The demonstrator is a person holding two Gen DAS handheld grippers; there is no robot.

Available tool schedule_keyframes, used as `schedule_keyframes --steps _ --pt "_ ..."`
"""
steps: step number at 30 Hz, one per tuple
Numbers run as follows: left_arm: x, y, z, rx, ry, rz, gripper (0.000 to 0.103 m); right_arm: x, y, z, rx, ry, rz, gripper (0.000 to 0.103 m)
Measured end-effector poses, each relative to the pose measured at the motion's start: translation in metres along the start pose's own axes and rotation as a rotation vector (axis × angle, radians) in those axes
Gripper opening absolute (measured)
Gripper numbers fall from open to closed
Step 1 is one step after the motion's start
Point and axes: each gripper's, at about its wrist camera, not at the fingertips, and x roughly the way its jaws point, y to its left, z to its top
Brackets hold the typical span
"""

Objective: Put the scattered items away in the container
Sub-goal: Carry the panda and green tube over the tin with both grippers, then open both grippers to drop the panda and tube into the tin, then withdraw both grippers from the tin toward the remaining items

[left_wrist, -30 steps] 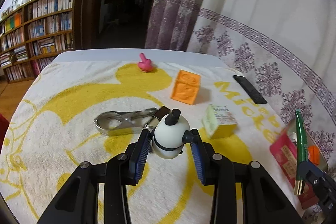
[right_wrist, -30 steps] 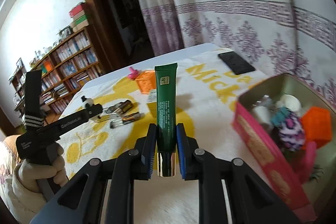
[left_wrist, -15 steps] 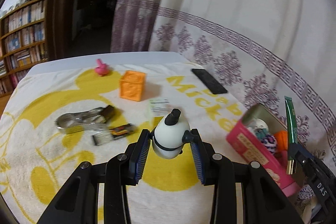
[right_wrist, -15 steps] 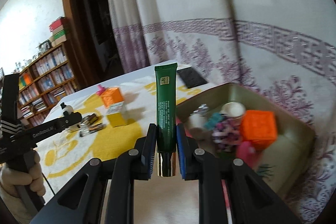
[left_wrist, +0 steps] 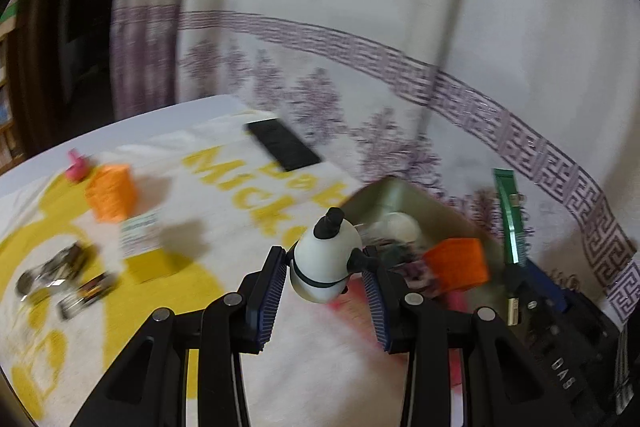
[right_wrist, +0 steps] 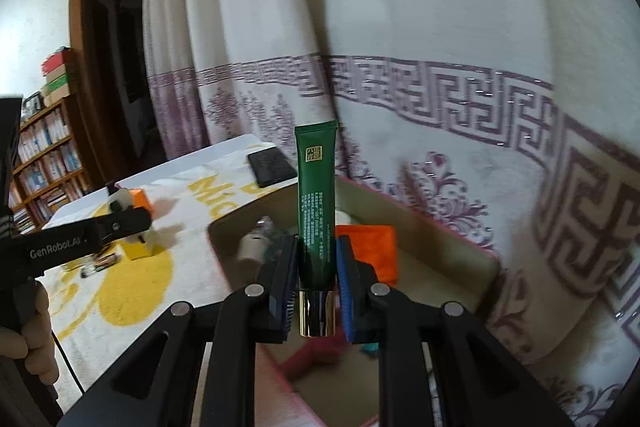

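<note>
left wrist view: heavy motion blur over most of the frame. left gripper (left_wrist: 325, 273) clenched on a small white egg-shaped toy (left_wrist: 322, 269) with black knobs and a dark band round its belly; blue ribbed pads press its sides. it is held up in front of the near corner of the container (left_wrist: 384, 193), a tin with dull metal inner walls and a pink outside. inside, an orange cube (left_wrist: 458, 263) reads clearly; a pale round thing and a dark mottled thing behind it are too smeared to name. the tin's near wall is hidden by the gripper. at right the green tube (left_wrist: 509, 215) stands upright in the right gripper, whose body is cut off by the edge. on the white-and-yellow towel (left_wrist: 208, 307): an orange block (left_wrist: 110, 191), a pink piece (left_wrist: 77, 169), a flat black slab (left_wrist: 283, 145), metal clips (left_wrist: 52, 271), all blurred.

right wrist view: sharper. right gripper (right_wrist: 316, 281) clamped tight on the glossy green tube (right_wrist: 316, 201), gold cap downward, flat crimped end up, held over the tin (right_wrist: 436, 227). the tube and fingers hide much of the tin's contents; the orange cube (right_wrist: 372, 253) shows beside them. at left the left gripper (right_wrist: 120, 221) with its toy, partly hidden; a hand (right_wrist: 30, 335) on its handle is cut off at the edge.
</note>
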Motion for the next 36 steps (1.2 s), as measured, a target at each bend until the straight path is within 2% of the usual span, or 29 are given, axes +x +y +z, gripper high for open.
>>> schedule_keyframes --steps 3,7,9,10,11,13,15,22,28,36 --pt "0.024 -0.023 0.008 0.036 0.015 -0.05 0.04 0.005 -0.01 -0.001 0.01 0.007 -0.036 0.02" --pt "0.056 -0.04 0.013 0.033 0.063 -0.12 0.041 0.012 -0.022 -0.003 0.027 0.027 -0.058 0.021" --pt "0.068 -0.047 0.014 0.025 0.09 -0.142 0.055 0.013 -0.029 -0.005 0.041 0.035 -0.061 0.021" --pt "0.07 -0.049 0.013 0.019 0.089 -0.146 0.075 0.014 -0.032 -0.006 0.048 0.04 -0.06 0.021" --pt "0.07 -0.051 0.013 0.012 0.078 -0.149 0.083 0.014 -0.034 -0.007 0.052 0.044 -0.062 0.023" --pt "0.067 -0.054 0.012 0.016 0.056 -0.151 0.083 0.014 -0.036 -0.008 0.055 0.05 -0.067 0.029" --pt "0.065 -0.056 0.012 0.036 0.062 -0.15 0.083 0.013 -0.036 -0.009 0.061 0.052 -0.062 0.042" --pt "0.043 -0.034 0.01 0.006 0.043 -0.074 0.083 0.004 -0.023 -0.008 0.051 0.025 -0.047 0.056" --pt "0.02 -0.002 0.002 -0.032 0.02 0.004 0.083 -0.003 -0.002 -0.006 0.032 -0.004 -0.028 0.078" --pt "-0.015 0.058 -0.017 -0.119 -0.012 0.102 0.083 -0.001 0.05 -0.007 -0.047 0.022 0.062 0.08"
